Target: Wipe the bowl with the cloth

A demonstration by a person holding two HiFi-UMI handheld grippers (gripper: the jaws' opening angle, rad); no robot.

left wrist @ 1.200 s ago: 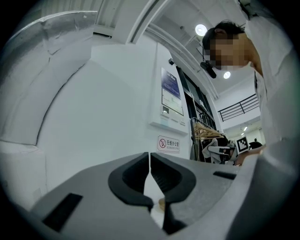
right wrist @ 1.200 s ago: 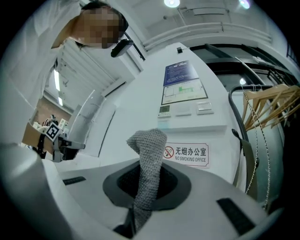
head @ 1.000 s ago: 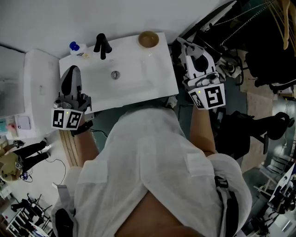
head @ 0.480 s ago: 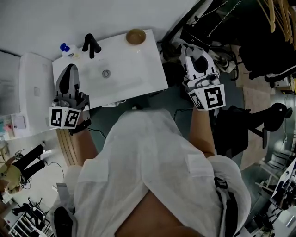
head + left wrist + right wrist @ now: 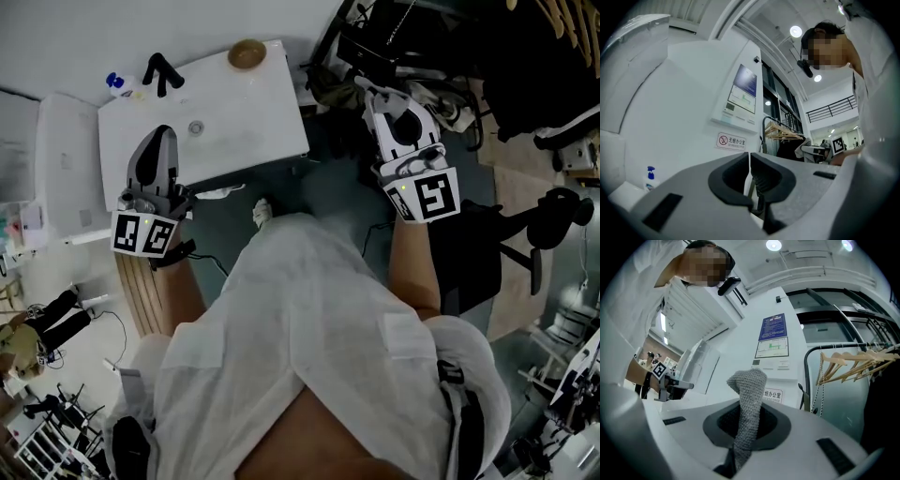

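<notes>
sink (image 5: 258, 112) is sliding up-left in the head view since a second ago; bowl (image 5: 247, 53) is sitting on its far corner; right gripper (image 5: 746, 427) is clamping the grey cloth (image 5: 749, 380); left gripper (image 5: 750, 174) is pinching shut on nothing

White sink counter (image 5: 262, 117) in the upper left of frame. Brown bowl (image 5: 247, 53) sits at its top right corner, with the black tap (image 5: 157, 72) and drain (image 5: 196, 127) further left. Left gripper (image 5: 161, 133) overlaps the counter's lower left edge. Right gripper (image 5: 373, 94) is right of centre, off the counter and well apart from the bowl. Its tips seem to be together, though the view is poor.
</notes>
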